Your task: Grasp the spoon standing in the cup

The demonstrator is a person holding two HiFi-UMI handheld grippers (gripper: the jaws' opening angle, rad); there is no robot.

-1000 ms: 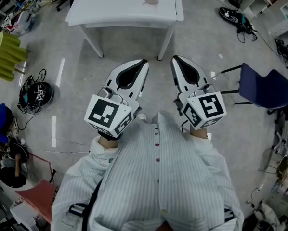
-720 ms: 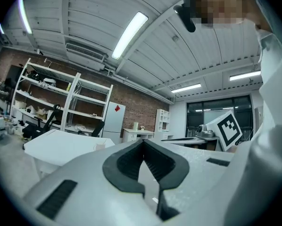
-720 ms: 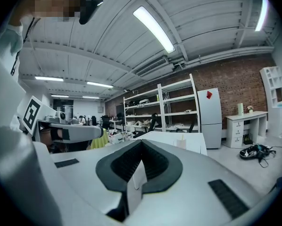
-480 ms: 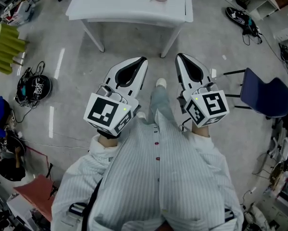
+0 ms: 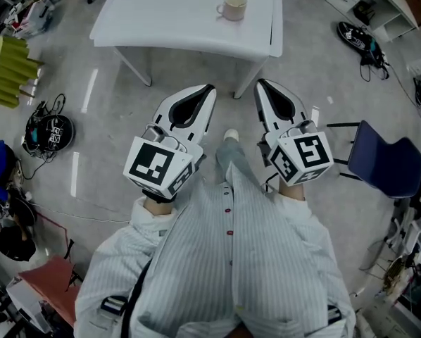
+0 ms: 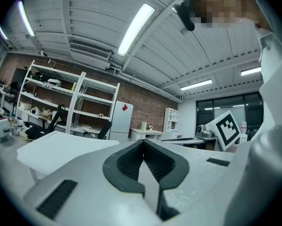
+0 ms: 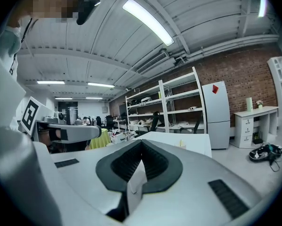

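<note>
Jaws of left gripper (image 5: 209, 90) and right gripper (image 5: 260, 84) are seen pressed together, empty. Black-and-white square markers are carried on their cubes. The cup (image 5: 234, 7), its spoon unclear, is set on the white table (image 5: 161, 20), well ahead.

Open floor (image 5: 126, 104) runs straight up to the white table (image 5: 168, 13), with free tabletop all round the cup (image 5: 233, 6) (toward its right side); blue chair (image 5: 385, 166) well off right.
</note>
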